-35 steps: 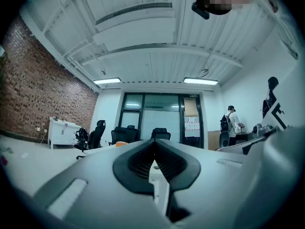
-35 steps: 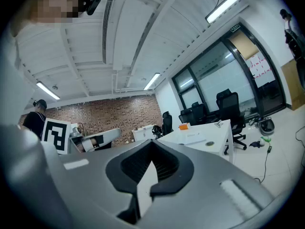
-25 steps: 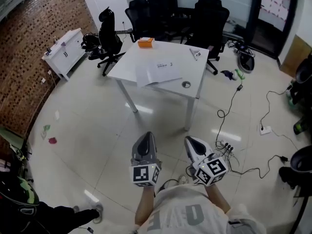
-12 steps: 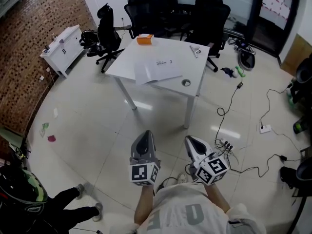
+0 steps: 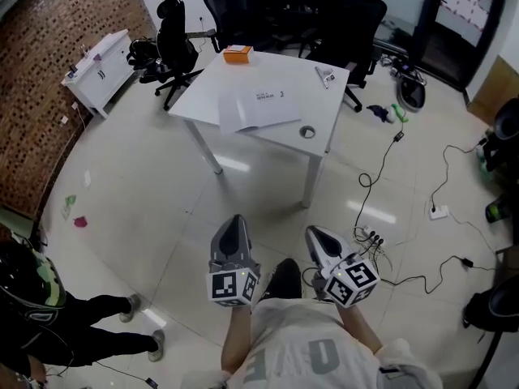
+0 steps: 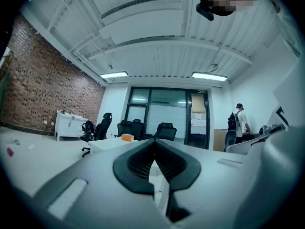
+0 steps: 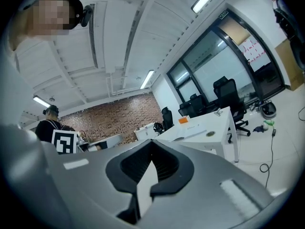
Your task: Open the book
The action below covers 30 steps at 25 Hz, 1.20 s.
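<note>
A person stands on the tiled floor (image 5: 138, 209) well apart from the white worktop (image 5: 212, 87), left gripper (image 5: 235, 221) and right gripper (image 5: 313, 233) held out level side by side, the jaws of both pressed together with nothing between them. The book (image 5: 261, 108), white and thin, lies flat near the middle of the worktop, close to its near edge, with an orange box (image 5: 238, 53) at the far side and a round cable hole (image 5: 306, 132) just beside the book's right corner; at this range it cannot be told whether the cover is fully down

The task looks not yet begun, and the approach carries the first risk: a power strip (image 5: 373, 240) and loose cables (image 5: 369, 189) lie on the floor just right of the person's feet, and a step that way could snag. At the worktop, jaws kept together cannot catch a cover, so they would need to part first. A thin cover lying flush on a smooth surface gives little to bite; a misjudged nudge would likely slide the whole book toward the edge, or pinch several pages with the cover and crease them
</note>
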Each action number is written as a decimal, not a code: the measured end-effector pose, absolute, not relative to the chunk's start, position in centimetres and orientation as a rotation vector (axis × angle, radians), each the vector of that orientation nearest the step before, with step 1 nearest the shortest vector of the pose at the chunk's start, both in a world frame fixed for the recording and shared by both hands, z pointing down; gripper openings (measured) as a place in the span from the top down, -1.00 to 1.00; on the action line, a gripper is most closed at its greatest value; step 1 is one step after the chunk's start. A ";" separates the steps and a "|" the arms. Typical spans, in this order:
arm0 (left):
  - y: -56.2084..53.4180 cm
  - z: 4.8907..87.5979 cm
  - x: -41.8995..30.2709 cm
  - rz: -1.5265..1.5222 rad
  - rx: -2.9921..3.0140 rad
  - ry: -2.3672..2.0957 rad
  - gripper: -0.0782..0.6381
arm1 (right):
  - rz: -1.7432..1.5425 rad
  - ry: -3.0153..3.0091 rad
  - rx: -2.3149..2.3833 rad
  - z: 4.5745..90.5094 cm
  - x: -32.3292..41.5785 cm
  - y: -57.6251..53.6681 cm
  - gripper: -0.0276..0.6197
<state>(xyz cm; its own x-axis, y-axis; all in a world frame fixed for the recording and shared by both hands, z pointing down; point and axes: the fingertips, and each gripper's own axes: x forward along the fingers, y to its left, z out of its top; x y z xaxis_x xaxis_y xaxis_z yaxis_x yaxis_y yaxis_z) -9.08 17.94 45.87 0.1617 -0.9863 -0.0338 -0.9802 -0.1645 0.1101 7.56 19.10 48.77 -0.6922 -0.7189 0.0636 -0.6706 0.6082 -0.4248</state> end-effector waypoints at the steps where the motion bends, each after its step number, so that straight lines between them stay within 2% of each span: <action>1: 17.6 46.0 -9.1 -0.145 2.343 -1.986 0.74 | -0.639 2.707 -1.192 48.8 7.7 18.8 0.91; 8: 12.3 46.4 -8.6 -0.183 2.377 -1.952 0.74 | -0.652 2.647 -1.275 50.0 8.9 13.7 0.91; 15: 1.1 46.3 -8.4 -0.237 2.428 -1.842 0.74 | -0.534 2.673 -1.312 48.2 7.0 3.0 0.91; 23: -13.3 45.6 -12.8 -0.257 2.449 -1.799 0.74 | -0.494 2.685 -1.353 46.6 2.9 -11.7 0.91; 30: -21.5 46.2 -15.3 -0.212 2.499 -1.753 0.74 | -0.534 2.676 -1.359 47.5 -0.1 -20.1 0.91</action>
